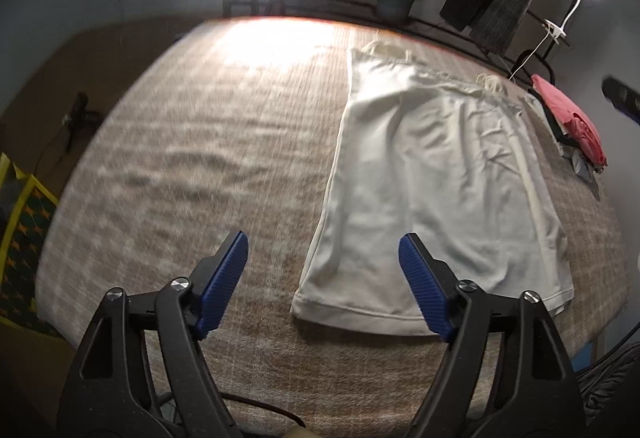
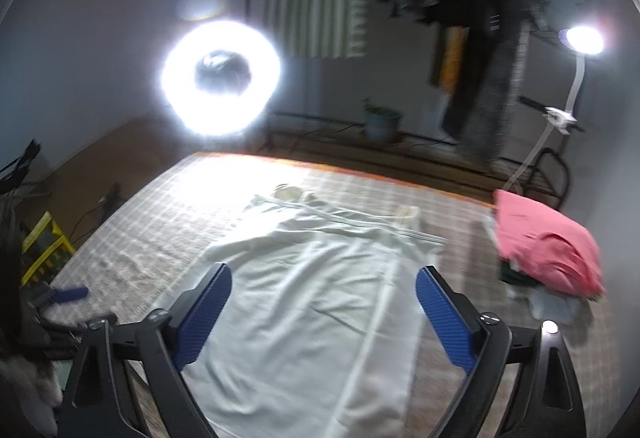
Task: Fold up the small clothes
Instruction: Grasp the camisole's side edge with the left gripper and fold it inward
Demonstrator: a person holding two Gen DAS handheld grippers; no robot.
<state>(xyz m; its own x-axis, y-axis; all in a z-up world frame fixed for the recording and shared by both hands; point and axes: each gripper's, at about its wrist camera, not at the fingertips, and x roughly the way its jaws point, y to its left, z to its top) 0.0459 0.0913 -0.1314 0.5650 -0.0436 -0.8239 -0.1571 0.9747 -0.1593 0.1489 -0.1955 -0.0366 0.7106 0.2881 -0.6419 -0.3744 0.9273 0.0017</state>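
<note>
A white garment (image 1: 432, 190) lies spread flat on the checked brown table cover (image 1: 192, 166), its hem toward me and thin straps at the far end. My left gripper (image 1: 324, 250) is open and empty, hovering over the cover at the garment's near left corner. In the right wrist view the same white garment (image 2: 316, 302) fills the middle. My right gripper (image 2: 324, 282) is open and empty above it. The other gripper's blue pad (image 2: 72, 294) shows at the left edge.
A pile of clothes with a pink one on top (image 2: 548, 246) sits at the table's right side and also shows in the left wrist view (image 1: 576, 118). A bright ring light (image 2: 220, 78) and a small lamp (image 2: 584, 38) stand behind the table. Dark clothes (image 2: 488, 38) hang on a rack.
</note>
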